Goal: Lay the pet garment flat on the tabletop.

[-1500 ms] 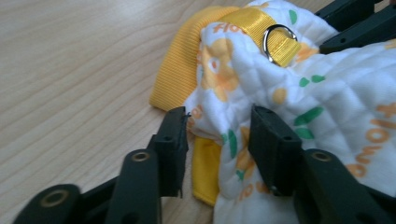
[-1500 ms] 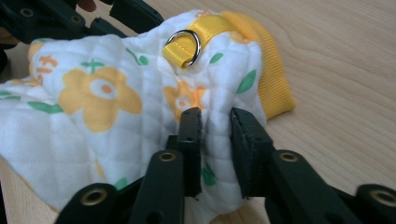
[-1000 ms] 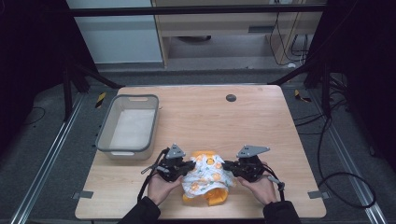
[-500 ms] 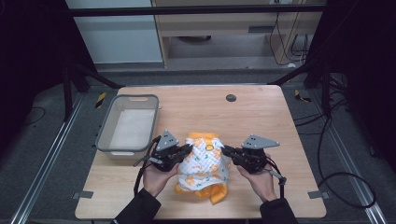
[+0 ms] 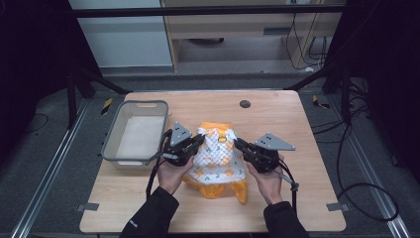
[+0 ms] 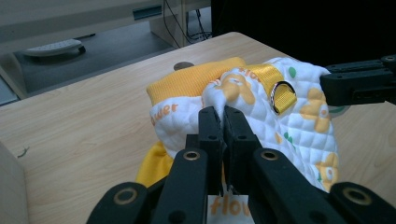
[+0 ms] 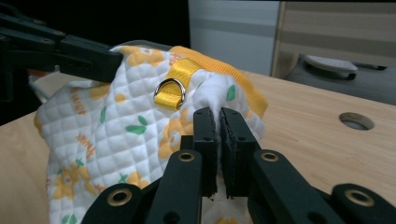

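A small quilted white garment [image 5: 215, 153] with orange flowers, green leaves and orange ribbed trim is held up over the middle of the wooden table [image 5: 277, 119]. An orange strap with a metal D-ring [image 6: 281, 93] [image 7: 171, 88] sits on its top. My left gripper [image 5: 197, 143] [image 6: 220, 112] is shut on the garment's left edge. My right gripper [image 5: 238, 145] [image 7: 218, 114] is shut on its right edge. The garment's orange lower part [image 5: 218, 187] trails on the table near the person's hands.
A grey plastic bin [image 5: 136, 131] stands on the table's left side, close to my left gripper. A round hole [image 5: 244, 104] [image 7: 356, 121] lies in the tabletop at the back. Dark frame posts and cables surround the table.
Both grippers have moved away from the person toward the table's middle and lifted, carrying the garment so it spreads out between them.
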`<state>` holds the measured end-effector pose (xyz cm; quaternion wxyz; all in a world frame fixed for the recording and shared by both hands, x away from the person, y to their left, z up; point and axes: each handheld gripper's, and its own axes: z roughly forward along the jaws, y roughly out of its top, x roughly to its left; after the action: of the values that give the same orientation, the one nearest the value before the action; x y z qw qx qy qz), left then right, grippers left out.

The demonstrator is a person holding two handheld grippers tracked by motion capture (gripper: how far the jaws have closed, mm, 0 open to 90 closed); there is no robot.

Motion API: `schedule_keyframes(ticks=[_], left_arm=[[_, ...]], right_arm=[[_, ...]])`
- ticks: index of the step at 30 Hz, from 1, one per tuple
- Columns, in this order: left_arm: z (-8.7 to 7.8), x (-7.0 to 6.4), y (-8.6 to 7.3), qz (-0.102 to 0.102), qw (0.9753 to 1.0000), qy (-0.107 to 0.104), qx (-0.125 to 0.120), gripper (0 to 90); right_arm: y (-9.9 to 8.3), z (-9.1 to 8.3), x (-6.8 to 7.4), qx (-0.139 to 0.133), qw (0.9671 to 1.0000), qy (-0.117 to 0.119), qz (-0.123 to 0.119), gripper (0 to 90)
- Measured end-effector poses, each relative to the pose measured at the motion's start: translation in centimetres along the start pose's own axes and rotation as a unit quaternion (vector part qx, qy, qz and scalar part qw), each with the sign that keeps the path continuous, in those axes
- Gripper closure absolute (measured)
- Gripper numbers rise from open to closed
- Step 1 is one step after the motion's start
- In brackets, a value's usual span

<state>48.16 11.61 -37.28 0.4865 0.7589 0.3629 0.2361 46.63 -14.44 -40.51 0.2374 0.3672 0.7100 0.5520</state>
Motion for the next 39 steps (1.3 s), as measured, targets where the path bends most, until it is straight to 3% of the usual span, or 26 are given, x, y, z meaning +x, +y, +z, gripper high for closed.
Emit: schedule_keyframes(ticks=[2,3,4,5,6,7,9,10,11,12,13,14,15,16,18,20,23,28,33,34,39], left_arm=[[0.9,0.3,0.4,-0.009,0.9998,0.013,-0.007,86.9],[0.9,0.3,0.4,-0.009,0.9998,0.013,-0.007,86.9],[1.6,0.5,0.6,-0.012,0.9995,0.026,-0.012,86.9],[1.9,0.6,0.7,-0.017,0.9993,0.030,-0.013,86.9],[2.6,1.0,1.0,-0.030,0.9990,0.030,-0.015,86.7],[2.6,1.0,1.0,-0.030,0.9990,0.030,-0.015,86.6],[3.5,1.4,1.4,-0.045,0.9982,0.035,-0.019,86.0],[3.9,1.6,1.5,-0.053,0.9977,0.037,-0.018,81.9],[4.3,1.8,1.6,-0.058,0.9973,0.042,-0.017,81.9],[4.7,2.0,1.6,-0.060,0.9966,0.053,-0.020,67.7],[4.9,2.2,1.7,-0.062,0.9959,0.062,-0.021,67.7],[4.8,2.7,1.7,-0.072,0.9951,0.066,-0.019,58.3],[4.8,2.7,1.7,-0.072,0.9951,0.066,-0.019,57.4],[4.0,3.0,1.7,-0.083,0.9950,0.051,-0.022,57.4],[3.3,3.0,1.5,-0.080,0.9952,0.050,-0.028,56.6],[1.5,3.2,1.2,-0.067,0.9962,0.049,-0.028,52.9],[0.0,3.4,0.8,-0.067,0.9965,0.045,-0.023,50.3],[-3.5,3.5,-0.9,-0.058,0.9977,0.036,-0.007,47.0],[-5.0,3.2,-2.5,-0.047,0.9983,0.035,0.006,45.9],[-5.8,2.9,-3.6,-0.039,0.9987,0.032,0.010,45.4],[-6.5,2.5,-5.6,-0.027,0.9987,0.035,0.025,44.6]], right_arm=[[0.2,1.0,-0.3,-0.009,0.9995,-0.031,-0.003,85.6],[0.2,1.0,-0.3,-0.009,0.9995,-0.031,-0.003,85.6],[0.2,1.3,-0.4,-0.011,0.9992,-0.038,-0.003,85.7],[0.4,2.0,-0.6,-0.016,0.9983,-0.056,-0.003,85.7],[0.5,2.6,-0.8,-0.022,0.9969,-0.075,0.001,85.8],[0.5,2.6,-0.8,-0.022,0.9969,-0.075,0.001,85.8],[0.8,3.4,-1.2,-0.028,0.9948,-0.097,0.010,85.4],[1.1,4.3,-1.7,-0.019,0.9928,-0.118,0.005,82.4],[1.1,4.3,-1.7,-0.019,0.9928,-0.118,0.005,82.4],[1.3,5.1,-2.1,-0.008,0.9907,-0.136,-0.003,75.6],[1.3,5.1,-2.1,-0.008,0.9907,-0.136,-0.003,75.6],[1.5,5.5,-2.6,0.009,0.9883,-0.152,-0.010,71.7],[1.5,5.5,-2.6,0.009,0.9883,-0.152,-0.010,71.7],[1.7,5.2,-2.9,0.017,0.9878,-0.154,-0.013,69.5],[1.7,4.9,-2.9,0.016,0.9884,-0.150,-0.016,68.4],[2.0,3.3,-3.0,0.022,0.9905,-0.132,-0.029,63.8],[2.0,2.0,-2.9,0.022,0.9922,-0.118,-0.033,60.5],[1.4,-1.7,-2.7,0.036,0.9958,-0.081,-0.022,54.0],[0.1,-3.8,-2.1,0.054,0.9968,-0.056,-0.019,50.4],[-0.3,-4.1,-2.0,0.059,0.9969,-0.050,-0.015,49.4],[-1.5,-5.2,-1.4,0.074,0.9967,-0.034,-0.009,46.9]])
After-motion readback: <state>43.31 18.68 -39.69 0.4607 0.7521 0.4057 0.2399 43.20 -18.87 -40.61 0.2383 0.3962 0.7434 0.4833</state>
